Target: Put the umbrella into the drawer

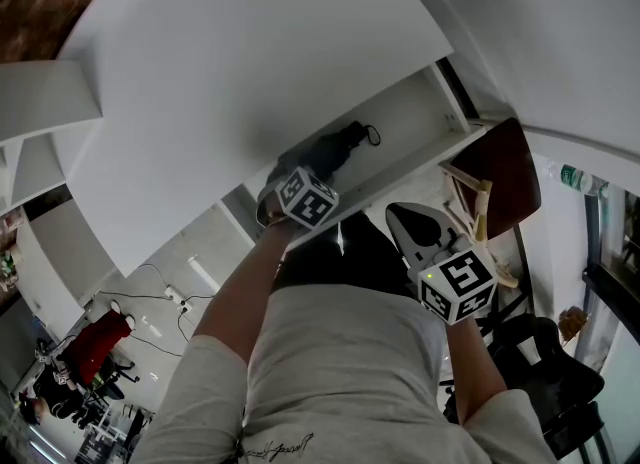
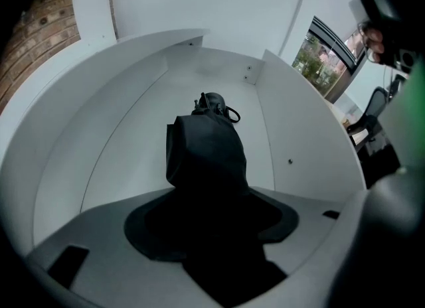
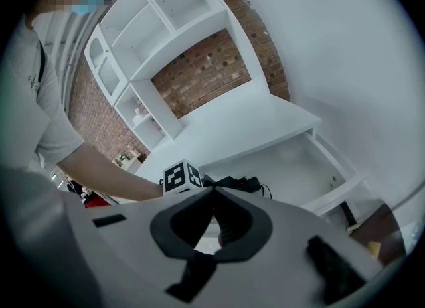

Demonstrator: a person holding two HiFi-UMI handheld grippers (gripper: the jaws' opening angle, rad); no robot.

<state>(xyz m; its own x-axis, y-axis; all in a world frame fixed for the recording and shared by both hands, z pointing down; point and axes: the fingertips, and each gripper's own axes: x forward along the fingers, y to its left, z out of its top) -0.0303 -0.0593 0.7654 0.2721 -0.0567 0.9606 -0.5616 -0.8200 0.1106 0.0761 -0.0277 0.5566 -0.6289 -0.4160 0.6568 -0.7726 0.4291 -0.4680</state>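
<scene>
Umbrella (image 2: 206,151) hangs clamped in left tool (image 2: 211,217) inside drawer (image 2: 133,127) (right tool (image 3: 214,192) clenched, empty).

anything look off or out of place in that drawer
Nothing stands out. The folded black umbrella is inside the open white drawer, held in the left gripper, with its wrist strap looped at the far end. No damage or spill shows.

Umbrella (image 1: 335,148) in the drawer (image 1: 412,110), left gripper (image 1: 292,177) at its near end.
</scene>
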